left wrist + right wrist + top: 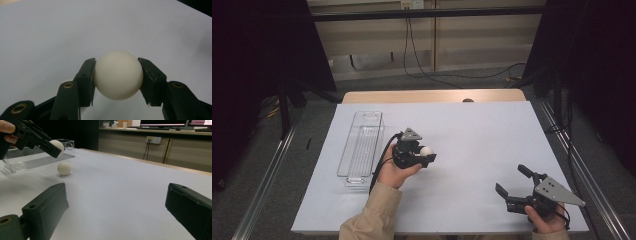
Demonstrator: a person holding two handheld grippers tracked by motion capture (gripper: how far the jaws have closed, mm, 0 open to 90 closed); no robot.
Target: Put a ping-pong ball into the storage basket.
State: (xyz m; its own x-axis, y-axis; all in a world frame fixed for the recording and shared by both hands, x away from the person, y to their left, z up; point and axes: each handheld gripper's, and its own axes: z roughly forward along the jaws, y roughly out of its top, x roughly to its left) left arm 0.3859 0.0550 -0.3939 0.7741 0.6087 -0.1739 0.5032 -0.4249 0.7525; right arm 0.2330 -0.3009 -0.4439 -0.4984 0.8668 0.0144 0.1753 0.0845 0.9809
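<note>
My left gripper (427,152) is shut on a white ball (426,150), holding it a little above the white table cover. In the left gripper view both black pads (86,77) press on the sides of the ball (117,75). The right gripper view shows that hand and gripper (51,148) at upper left with the held ball (58,144). A second white ball (64,168) lies on the cover just below it. My right gripper (510,178) rests near the front right corner of the table. Its jaws (116,188) stand wide apart with nothing between them.
A long clear plastic tray (362,145) lies on the left part of the cover, close to my left hand. The white cover (482,135) spreads over the table to its wooden far edge (432,96). Cables and cabinets stand beyond.
</note>
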